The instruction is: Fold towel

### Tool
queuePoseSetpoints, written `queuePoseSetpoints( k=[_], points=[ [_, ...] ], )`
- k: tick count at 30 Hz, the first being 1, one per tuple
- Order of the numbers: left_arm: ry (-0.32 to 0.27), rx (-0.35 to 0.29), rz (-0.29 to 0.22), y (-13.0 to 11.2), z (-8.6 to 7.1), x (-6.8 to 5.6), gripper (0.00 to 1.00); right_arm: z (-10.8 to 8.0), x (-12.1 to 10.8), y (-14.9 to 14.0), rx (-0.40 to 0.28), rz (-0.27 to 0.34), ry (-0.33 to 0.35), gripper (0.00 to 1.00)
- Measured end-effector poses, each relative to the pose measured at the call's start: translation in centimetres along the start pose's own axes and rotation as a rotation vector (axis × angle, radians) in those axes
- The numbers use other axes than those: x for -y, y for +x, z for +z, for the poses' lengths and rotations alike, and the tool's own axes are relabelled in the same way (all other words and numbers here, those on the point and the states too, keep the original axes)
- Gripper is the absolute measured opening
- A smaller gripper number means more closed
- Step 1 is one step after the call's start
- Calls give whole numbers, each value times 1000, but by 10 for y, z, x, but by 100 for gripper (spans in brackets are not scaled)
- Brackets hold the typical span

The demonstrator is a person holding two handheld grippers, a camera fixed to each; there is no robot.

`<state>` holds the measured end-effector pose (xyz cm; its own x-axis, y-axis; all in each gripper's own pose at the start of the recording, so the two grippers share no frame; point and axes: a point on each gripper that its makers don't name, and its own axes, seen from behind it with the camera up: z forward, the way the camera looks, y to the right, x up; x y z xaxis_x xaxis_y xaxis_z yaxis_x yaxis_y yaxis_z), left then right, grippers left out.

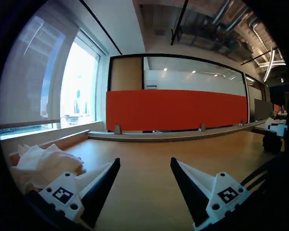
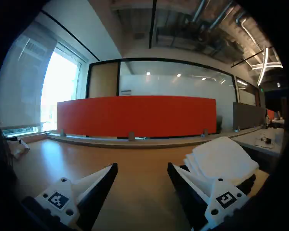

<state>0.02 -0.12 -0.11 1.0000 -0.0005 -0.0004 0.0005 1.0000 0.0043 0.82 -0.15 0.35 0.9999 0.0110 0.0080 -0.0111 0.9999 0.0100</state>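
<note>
**Both grippers open and empty above the table, towels off to either side**

In the left gripper view, your left gripper [image 1: 145,159] had its two fingers spread wide apart with nothing between them, only the bare wooden table [image 1: 156,154] showing through the gap. The crumpled towels [image 1: 44,163] lay in a loose white heap at the left edge of that view, just beside the left finger. They seemed to sit against a low wooden ledge, though you could not tell from this angle whether the finger touched them.

In the right gripper view, your right gripper [image 2: 142,164] was likewise held with its fingers well apart and gripping nothing, over the same table [image 2: 117,158]. The folded towels [image 2: 223,159] sat in a neat white stack on the right side of that view, close behind the right finger. They rested on something dark whose shape was too hidden to make out. A small white bundle [image 2: 17,148] showed at the far left edge, too small to say more.

Across the back of the table stood a long red divider panel [image 1: 175,109], upright along the far edge, with a bright window [image 1: 79,92] to its left.
</note>
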Motion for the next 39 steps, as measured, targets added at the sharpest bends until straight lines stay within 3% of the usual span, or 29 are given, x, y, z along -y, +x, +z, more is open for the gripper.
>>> queuePoseSetpoints(
  k=[39],
  points=[
    [0, 0, 0, 0, 0, 0, 97, -5, 1, -8, -9, -11, -1, 100]
  ],
)
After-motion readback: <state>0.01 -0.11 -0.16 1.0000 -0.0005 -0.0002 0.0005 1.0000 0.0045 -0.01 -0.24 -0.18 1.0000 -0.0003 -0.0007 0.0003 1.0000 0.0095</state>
